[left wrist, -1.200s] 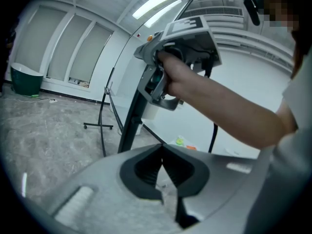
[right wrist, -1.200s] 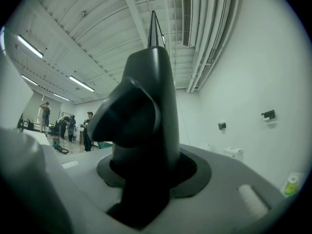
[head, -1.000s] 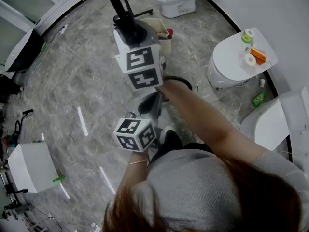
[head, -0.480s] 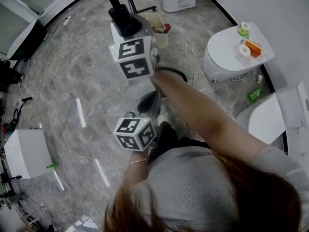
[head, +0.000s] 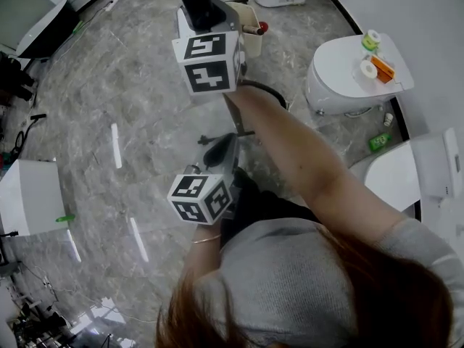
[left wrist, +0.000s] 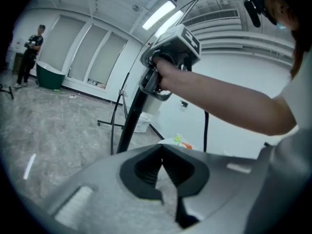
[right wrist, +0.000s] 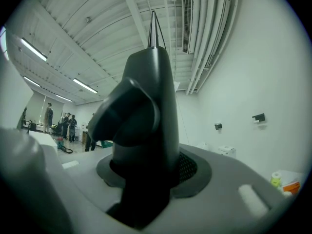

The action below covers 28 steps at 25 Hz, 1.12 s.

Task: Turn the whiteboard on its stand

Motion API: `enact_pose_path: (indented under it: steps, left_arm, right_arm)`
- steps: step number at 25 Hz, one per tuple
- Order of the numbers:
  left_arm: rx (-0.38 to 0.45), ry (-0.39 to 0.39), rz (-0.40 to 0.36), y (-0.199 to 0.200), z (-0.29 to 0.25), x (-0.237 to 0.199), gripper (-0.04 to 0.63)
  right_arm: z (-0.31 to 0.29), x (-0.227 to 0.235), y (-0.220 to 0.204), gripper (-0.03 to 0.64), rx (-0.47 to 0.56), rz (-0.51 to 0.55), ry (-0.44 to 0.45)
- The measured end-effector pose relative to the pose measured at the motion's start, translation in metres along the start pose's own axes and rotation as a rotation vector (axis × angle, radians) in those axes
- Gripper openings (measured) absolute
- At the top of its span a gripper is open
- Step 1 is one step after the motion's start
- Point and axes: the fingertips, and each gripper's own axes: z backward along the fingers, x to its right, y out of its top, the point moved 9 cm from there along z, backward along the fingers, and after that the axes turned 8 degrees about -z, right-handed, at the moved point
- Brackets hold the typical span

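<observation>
Here the whiteboard stands on the floor (head: 138, 78) straight in front of the person, at the raised right hand-held gripper (head: 203, 20). Its panel I cannot pick out with certainty; what is plain is the stand's black pole (left wrist: 127, 126), slanting down to the floor, and a dark rounded knob (right wrist: 141, 126) at its top. The right hand-held gripper is clenched on this knob, which fills the space between the jaws. The left hand-held gripper (left wrist: 162, 152) is lower and nearer to the body, its jaws closed tip to tip with nothing in them.

I judge that the board is stiff and rather light, but wide, so it will swing easily around its pivot. The stand may slide or tip on this smooth stone floor. The knob or the frame is the better place to hold, while the free gripper could steady the pole. At the right, well apart, is a white toilet (head: 341, 85).
</observation>
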Motion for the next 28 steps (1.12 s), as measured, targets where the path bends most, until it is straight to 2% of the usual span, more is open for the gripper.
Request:
enact_pose_path:
  steps: [9,17,22,28]
  left_arm:
    - [0.014,0.009,0.007,-0.009,0.023,0.020,0.000]
    - [-0.032,-0.037,0.012,-0.014,0.035,0.017,0.000]
    - [-0.075,-0.086,0.006,-0.028,0.049,0.020,0.000]
    - [-0.085,-0.153,-0.022,-0.033,0.060,0.029,0.000]
  right_arm:
    - [0.040,-0.012,0.003,0.184,0.006,0.004,0.009]
    - [0.075,-0.019,0.003,0.183,0.001,-0.002,0.024]
    - [0.097,-0.022,0.005,0.181,0.008,0.005,0.013]
    - [0.123,-0.025,0.003,0.176,0.005,0.001,0.007]
